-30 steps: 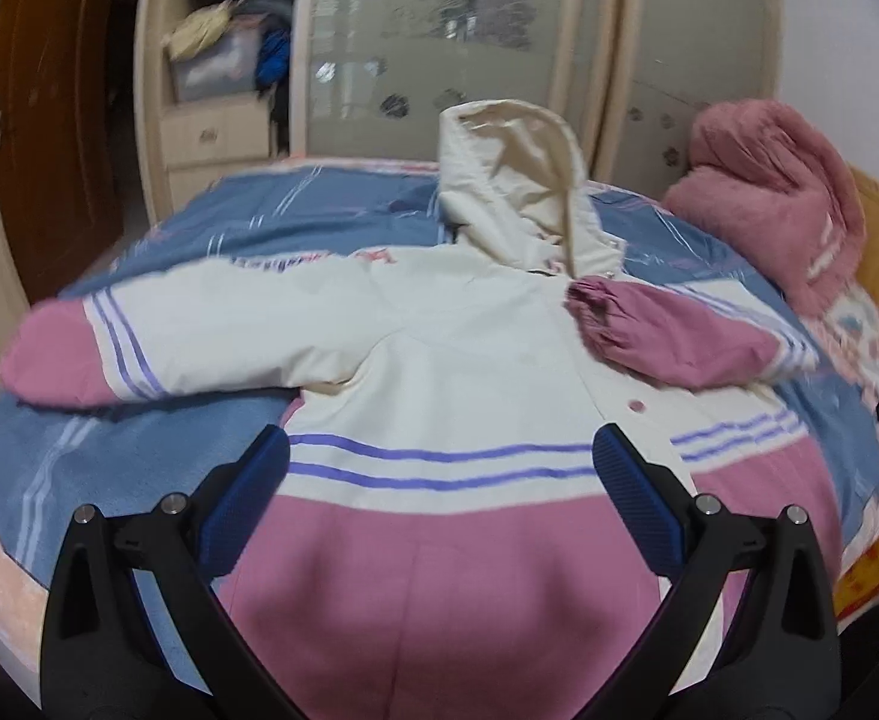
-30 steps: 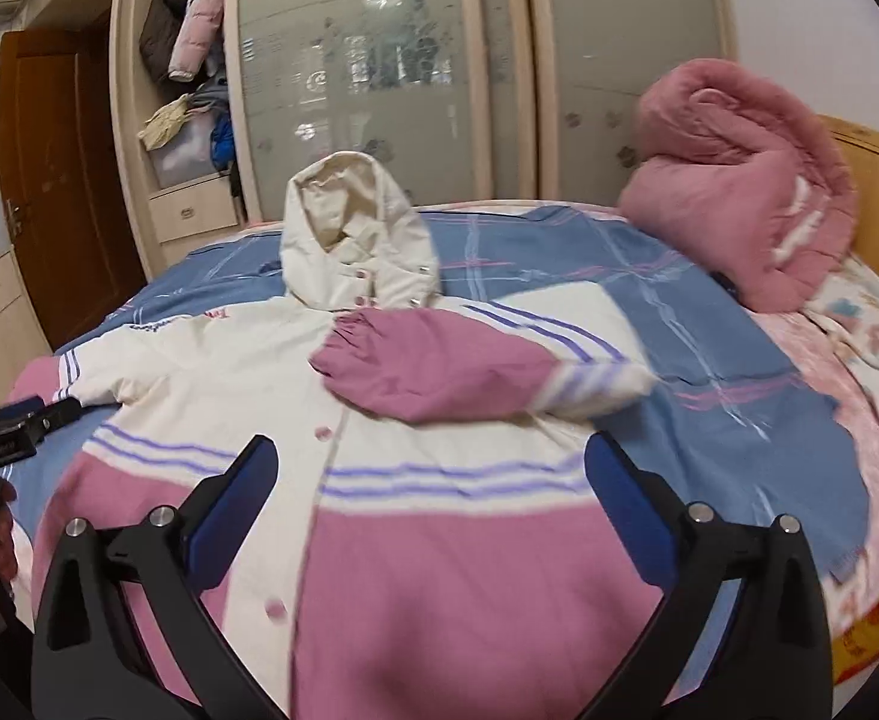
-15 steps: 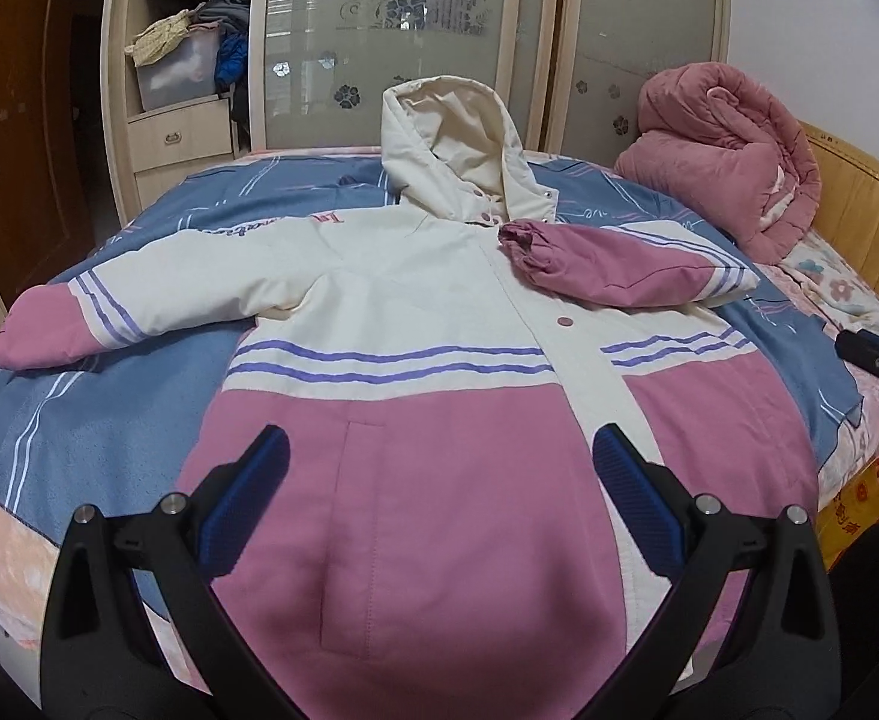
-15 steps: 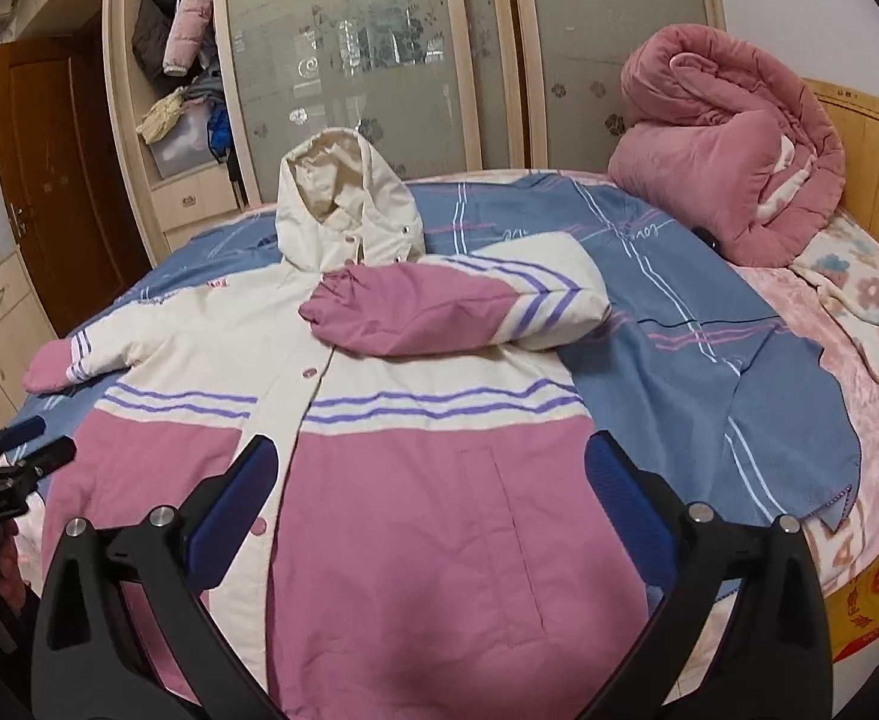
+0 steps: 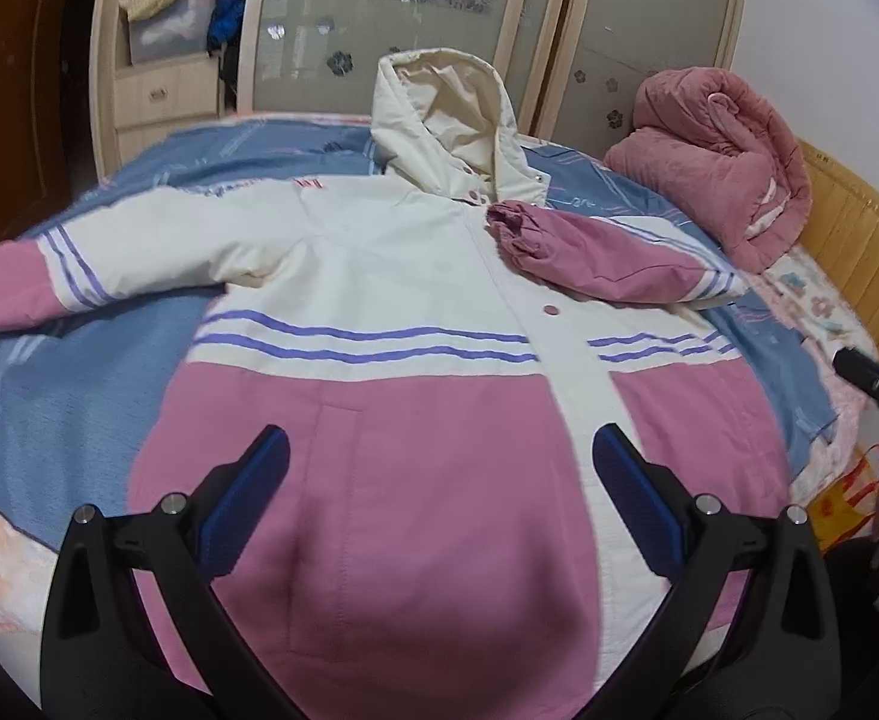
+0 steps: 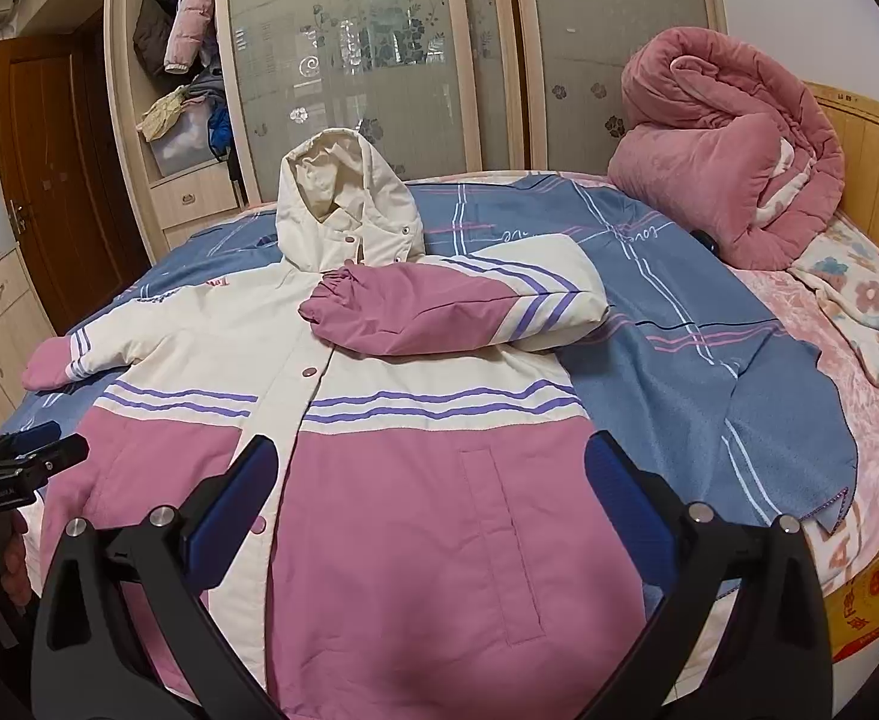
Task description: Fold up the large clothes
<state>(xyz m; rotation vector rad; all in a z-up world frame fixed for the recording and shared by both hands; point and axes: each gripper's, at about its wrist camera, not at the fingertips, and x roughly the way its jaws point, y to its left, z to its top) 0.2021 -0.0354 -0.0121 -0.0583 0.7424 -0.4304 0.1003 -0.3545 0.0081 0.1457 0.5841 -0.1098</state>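
We see the jacket (image 5: 415, 420) lying front-up on the bed, hood (image 5: 451, 114) toward the wardrobe (image 6: 373, 48), hem toward us. Upper body is cream w/ purple stripes, lower body pink. It rests on a blue blanket (image 6: 703, 348) spread over the bed.

Sleeve status:
- One sleeve (image 6: 439, 312) is folded across the chest, pink cuff just beside the snap placket, below the hood.
- Other sleeve (image 5: 91, 264) is extended flat to the side, cuff on the blanket.

Left gripper (image 5: 439, 504): jaws spread wide, nothing between them, held above the pink lower panel, not touching the fabric as far as we can tell. Right gripper (image 6: 427, 504): same config, jaws wide, empty, over the hem area near the pocket slit.

A rolled pink quilt (image 6: 733, 156) sits at the headboard (image 6: 871, 180) end, well apart from the jacket.
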